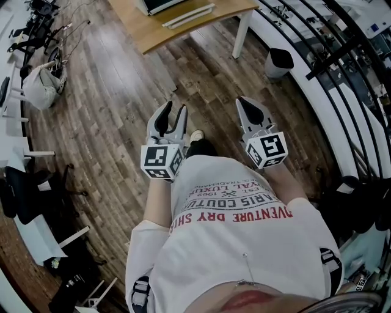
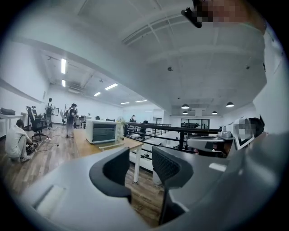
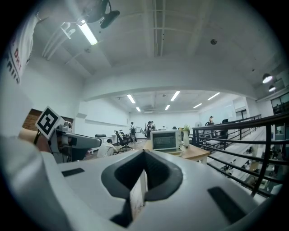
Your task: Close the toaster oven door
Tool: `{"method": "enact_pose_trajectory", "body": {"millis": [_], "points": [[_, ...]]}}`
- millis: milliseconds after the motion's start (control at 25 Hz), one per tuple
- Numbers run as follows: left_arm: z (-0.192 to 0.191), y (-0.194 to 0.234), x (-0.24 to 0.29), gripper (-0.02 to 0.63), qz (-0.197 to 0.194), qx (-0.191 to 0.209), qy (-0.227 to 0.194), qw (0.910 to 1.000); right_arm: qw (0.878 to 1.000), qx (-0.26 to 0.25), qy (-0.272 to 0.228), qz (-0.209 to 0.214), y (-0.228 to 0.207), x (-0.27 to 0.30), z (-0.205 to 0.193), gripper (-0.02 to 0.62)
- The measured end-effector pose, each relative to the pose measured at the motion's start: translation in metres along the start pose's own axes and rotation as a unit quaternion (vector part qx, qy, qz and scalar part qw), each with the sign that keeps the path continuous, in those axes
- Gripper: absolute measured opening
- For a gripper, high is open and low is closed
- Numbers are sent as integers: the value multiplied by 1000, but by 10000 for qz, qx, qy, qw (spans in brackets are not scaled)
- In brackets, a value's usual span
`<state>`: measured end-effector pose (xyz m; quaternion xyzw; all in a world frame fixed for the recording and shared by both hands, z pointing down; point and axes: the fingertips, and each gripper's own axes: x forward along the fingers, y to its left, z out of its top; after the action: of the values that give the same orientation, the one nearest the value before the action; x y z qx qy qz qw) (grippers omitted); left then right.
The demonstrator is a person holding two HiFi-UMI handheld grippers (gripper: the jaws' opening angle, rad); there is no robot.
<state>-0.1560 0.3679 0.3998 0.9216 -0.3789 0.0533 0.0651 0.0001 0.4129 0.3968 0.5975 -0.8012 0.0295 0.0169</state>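
Note:
The white toaster oven [image 2: 104, 131] stands far off on a wooden table [image 2: 81, 142]; its door [image 2: 111, 145] hangs open and lies flat in front of it. The right gripper view has the oven [image 3: 166, 140] small behind the jaws. In the head view only the table [image 1: 201, 21] and the open door [image 1: 189, 14] show at the top edge. My left gripper [image 1: 175, 110] [image 2: 141, 155] is open with nothing between its jaws. My right gripper [image 1: 243, 101] [image 3: 144, 153] is shut and empty. Both are held level in front of the person's body, well short of the table.
Wood floor lies between me and the table. A black railing [image 1: 330, 55] runs along the right, with a bin [image 1: 278, 62] beside it. A bag [image 1: 41, 85] and chairs [image 1: 24, 195] are at the left. People [image 2: 71, 118] stand and sit in the distance.

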Motion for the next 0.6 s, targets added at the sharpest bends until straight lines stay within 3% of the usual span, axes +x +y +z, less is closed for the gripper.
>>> {"method": "enact_pose_trajectory", "body": {"millis": [240, 600], "points": [[-5, 7, 15, 143, 24, 9, 177, 9998, 9997, 175, 147, -56, -17, 14, -8, -14], [-2, 59, 69, 143, 79, -192, 273, 9994, 9993, 140, 344, 36, -36, 83, -7, -14]]}}
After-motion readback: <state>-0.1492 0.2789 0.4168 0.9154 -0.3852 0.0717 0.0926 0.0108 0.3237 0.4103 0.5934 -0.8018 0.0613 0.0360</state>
